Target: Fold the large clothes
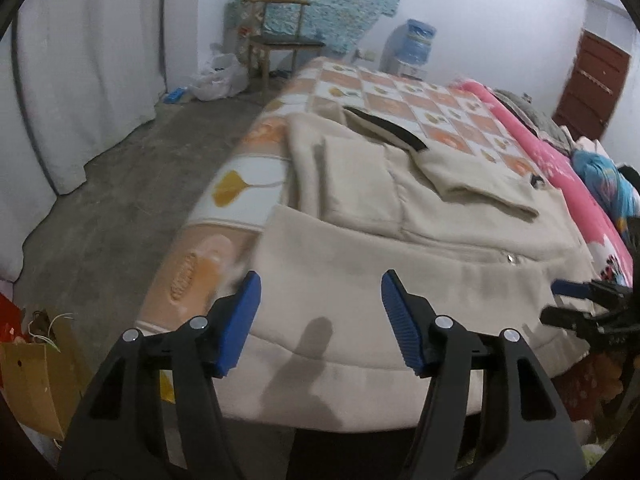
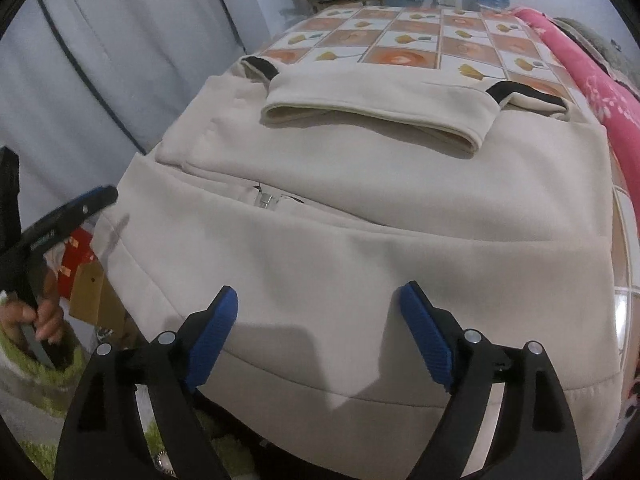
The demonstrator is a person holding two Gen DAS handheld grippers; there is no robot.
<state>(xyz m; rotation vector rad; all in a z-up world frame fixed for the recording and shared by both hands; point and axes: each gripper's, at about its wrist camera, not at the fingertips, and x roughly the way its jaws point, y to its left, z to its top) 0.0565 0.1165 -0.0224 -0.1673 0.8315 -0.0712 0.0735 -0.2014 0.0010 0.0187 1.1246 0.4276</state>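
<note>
Nearest me, the left gripper (image 1: pixel 320 300) hangs over the hem of the jacket (image 1: pixel 400 248), jaws spread with nothing between them, only cloth beneath. The right gripper (image 2: pixel 318 312) likewise stands wide over the same hem, pinching nothing; in the left view just its tips show at three o'clock, the rest cut off. A hand (image 2: pixel 44 316) grips the left tool's handle at nine o'clock. The jacket lies folded on the bed (image 1: pixel 400 92), sleeves laid across, zipper (image 2: pixel 266 200) showing mid-front. Beyond, at one o'clock, a pink blanket (image 1: pixel 520 128); a chair (image 1: pixel 280 36) and water dispenser (image 1: pixel 412 48) stand blurred at twelve.
</note>
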